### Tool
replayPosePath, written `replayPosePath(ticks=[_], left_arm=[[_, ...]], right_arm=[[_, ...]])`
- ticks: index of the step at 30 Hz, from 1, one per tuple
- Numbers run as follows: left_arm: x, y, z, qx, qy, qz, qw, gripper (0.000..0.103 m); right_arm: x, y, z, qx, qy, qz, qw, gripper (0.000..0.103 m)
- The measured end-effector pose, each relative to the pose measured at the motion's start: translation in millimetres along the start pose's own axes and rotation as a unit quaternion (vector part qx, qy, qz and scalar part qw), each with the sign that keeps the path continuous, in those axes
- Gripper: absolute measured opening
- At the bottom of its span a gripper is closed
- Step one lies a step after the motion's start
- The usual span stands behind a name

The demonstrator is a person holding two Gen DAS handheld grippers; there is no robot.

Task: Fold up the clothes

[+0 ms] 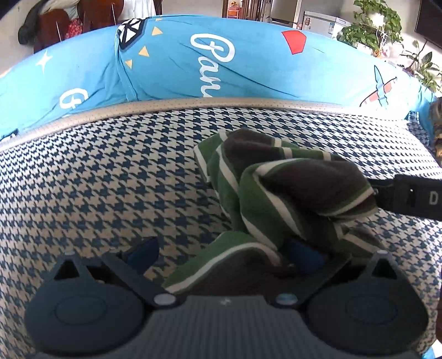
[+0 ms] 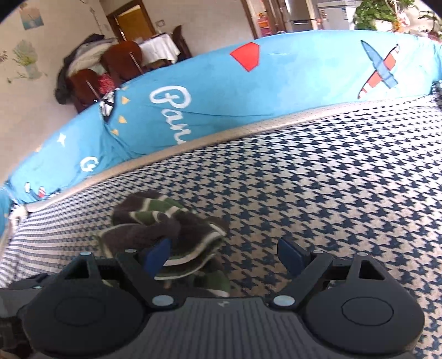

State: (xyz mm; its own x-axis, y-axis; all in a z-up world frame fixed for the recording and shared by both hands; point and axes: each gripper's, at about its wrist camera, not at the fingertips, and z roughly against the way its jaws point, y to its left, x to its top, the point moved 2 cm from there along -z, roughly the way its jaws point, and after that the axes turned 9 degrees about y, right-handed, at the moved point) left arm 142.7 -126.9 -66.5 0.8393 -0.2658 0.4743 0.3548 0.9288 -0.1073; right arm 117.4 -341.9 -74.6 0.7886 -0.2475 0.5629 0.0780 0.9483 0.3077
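A crumpled garment (image 1: 276, 187) with green, brown and white stripes lies on the houndstooth seat cover (image 1: 96, 179). My left gripper (image 1: 223, 252) stands open over its near edge. The cloth lies between the jaws and covers part of the right blue pad (image 1: 304, 255), while the left pad (image 1: 143, 250) is bare. From the right, a dark finger (image 1: 386, 193) of my right gripper touches the garment's side. In the right wrist view the garment (image 2: 165, 223) sits left of centre. My right gripper (image 2: 224, 254) is open there, its left pad (image 2: 158, 255) against the cloth and its right pad (image 2: 290, 254) over bare seat.
A blue printed backrest cover (image 1: 221, 63) runs along the far side behind a beige piped edge (image 1: 193, 103). Beyond it are wooden chairs (image 2: 118, 63) with clothes, and potted plants (image 1: 373, 24). Bare seat (image 2: 331, 179) stretches to the garment's right.
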Motion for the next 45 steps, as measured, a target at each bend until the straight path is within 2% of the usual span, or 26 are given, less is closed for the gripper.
replayPosePath(ticks=[5, 9, 13, 16, 22, 27, 30, 32, 37, 40, 43, 45], left_arm=[[0, 31, -2, -0.006, 0.001, 0.004, 1.0, 0.103], [-5, 32, -4, -0.009, 0.002, 0.006, 0.9999, 0.103], [-9, 33, -6, -0.009, 0.006, 0.008, 0.9999, 0.103], [-11, 35, -6, -0.007, 0.01, 0.005, 0.9999, 0.103], [-15, 43, -6, -0.001, 0.02, -0.002, 0.9998, 0.103], [-18, 49, -2, 0.002, 0.024, -0.007, 0.9997, 0.103], [-20, 55, 4, -0.008, 0.022, 0.002, 0.9997, 0.103], [-22, 59, 8, -0.015, 0.018, 0.011, 0.9997, 0.103], [-23, 62, 12, -0.024, 0.01, 0.019, 0.9995, 0.103], [-22, 62, 14, -0.025, 0.004, 0.02, 0.9995, 0.103], [-22, 60, 15, -0.029, -0.006, 0.018, 0.9994, 0.103], [-21, 59, 17, -0.034, -0.013, 0.017, 0.9992, 0.103]], right_arm=[[3, 6, -1, 0.047, -0.002, -0.001, 0.999, 0.086], [3, 20, -6, 0.068, 0.002, 0.024, 0.997, 0.086], [1, 27, -22, 0.064, 0.035, 0.036, 0.997, 0.087], [0, 28, -36, 0.065, 0.065, 0.03, 0.995, 0.093], [-3, 32, -55, 0.064, 0.091, 0.034, 0.993, 0.096], [-10, 33, -61, 0.06, 0.091, 0.037, 0.993, 0.093], [-10, 34, -57, 0.058, 0.075, 0.04, 0.995, 0.077], [-7, 32, -53, 0.055, 0.059, 0.036, 0.996, 0.049], [-2, 26, -48, 0.057, 0.034, 0.021, 0.998, 0.032], [0, 23, -42, 0.055, 0.015, 0.015, 0.998, 0.031], [3, 16, -36, 0.049, -0.001, 0.001, 0.999, 0.025], [5, 13, -33, 0.029, -0.014, -0.003, 0.999, 0.018]])
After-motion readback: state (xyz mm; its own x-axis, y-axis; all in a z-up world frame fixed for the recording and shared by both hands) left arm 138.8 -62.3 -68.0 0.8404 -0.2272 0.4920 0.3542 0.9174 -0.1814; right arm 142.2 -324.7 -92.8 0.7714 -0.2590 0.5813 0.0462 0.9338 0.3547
